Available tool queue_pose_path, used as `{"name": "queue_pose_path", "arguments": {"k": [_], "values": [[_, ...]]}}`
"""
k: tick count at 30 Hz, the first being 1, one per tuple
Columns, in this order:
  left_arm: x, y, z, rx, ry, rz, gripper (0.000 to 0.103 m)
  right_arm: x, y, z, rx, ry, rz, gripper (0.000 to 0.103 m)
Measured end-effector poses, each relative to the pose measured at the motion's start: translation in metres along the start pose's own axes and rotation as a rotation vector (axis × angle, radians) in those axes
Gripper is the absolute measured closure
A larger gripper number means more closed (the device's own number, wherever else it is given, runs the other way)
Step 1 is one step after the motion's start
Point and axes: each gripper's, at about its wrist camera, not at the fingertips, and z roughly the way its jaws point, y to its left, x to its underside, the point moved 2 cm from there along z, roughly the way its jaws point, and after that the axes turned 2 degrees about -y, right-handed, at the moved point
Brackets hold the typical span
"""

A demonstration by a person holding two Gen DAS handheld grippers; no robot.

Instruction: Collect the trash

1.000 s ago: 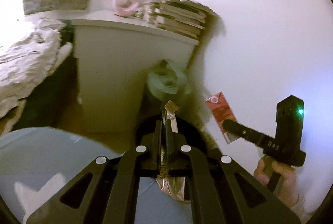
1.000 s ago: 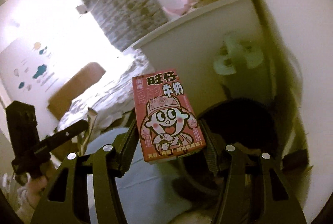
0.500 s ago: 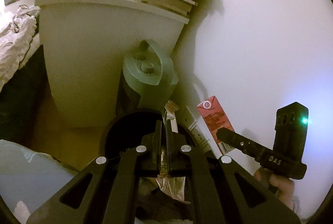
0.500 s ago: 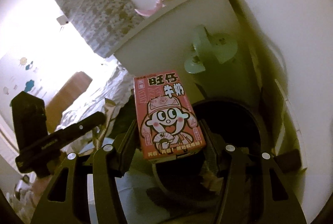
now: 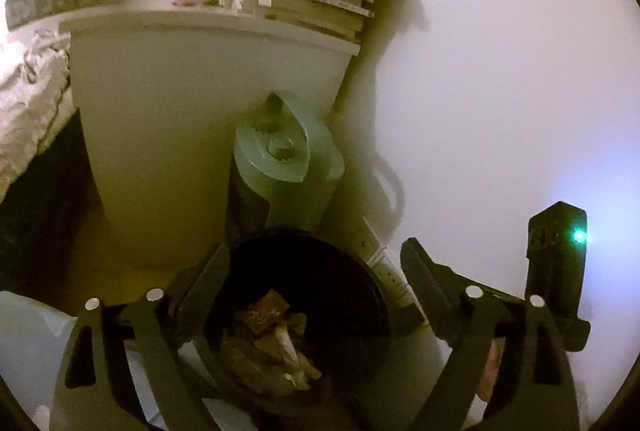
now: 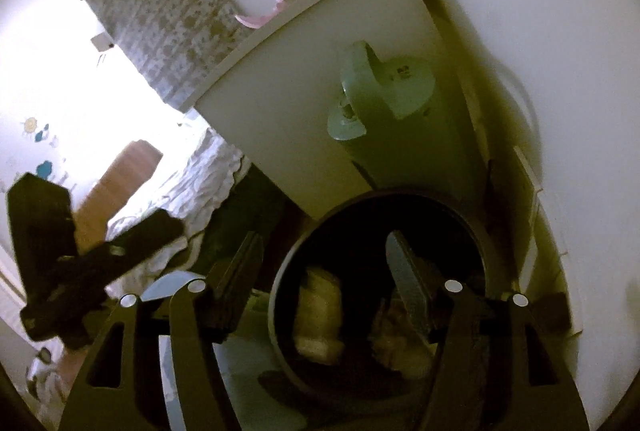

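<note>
both my grippers, left (image 5: 312, 271) and right (image 6: 324, 263), are opening with nothing between the fingers; trash (image 5: 276, 343) lies below them inside the bin (image 6: 476, 231).

The round black bin (image 5: 376, 295) sits low in the frame's centre, open-topped, holding a heap of crumpled wrappers (image 5: 280, 347); a pale carton (image 6: 320, 315) lies blurred inside.

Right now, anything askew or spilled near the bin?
Nothing spilled: the trash sits inside the black bin. Only oddity is the book stack on the white cabinet, piled unevenly with edges jutting out.
</note>
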Motion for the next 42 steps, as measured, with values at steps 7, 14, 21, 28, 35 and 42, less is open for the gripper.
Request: {"name": "queue_pose_path", "arguments": {"k": [7, 14, 21, 28, 35, 42], "values": [[0.004, -0.004, -0.055, -0.095, -0.066, 0.007, 0.008, 0.02, 0.022, -0.009, -0.037, 0.016, 0.0, 0.03], [0.024, 0.006, -0.135, -0.29, -0.117, -0.034, 0.006, 0.049, 0.078, -0.023, -0.097, 0.035, -0.074, 0.026], [0.054, 0.031, -0.224, -0.54, -0.153, -0.092, 0.006, 0.08, 0.164, -0.033, -0.167, 0.058, -0.221, 0.016], [0.087, 0.064, -0.304, -0.7, -0.214, -0.205, 0.006, 0.12, 0.246, -0.034, -0.2, 0.1, -0.368, 0.008], [0.127, 0.087, -0.367, -0.792, -0.261, -0.3, 0.005, 0.164, 0.308, -0.034, -0.21, 0.133, -0.459, 0.007], [0.157, 0.094, -0.404, -0.862, -0.294, -0.354, 0.005, 0.193, 0.341, -0.043, -0.219, 0.125, -0.556, 0.005]]}}
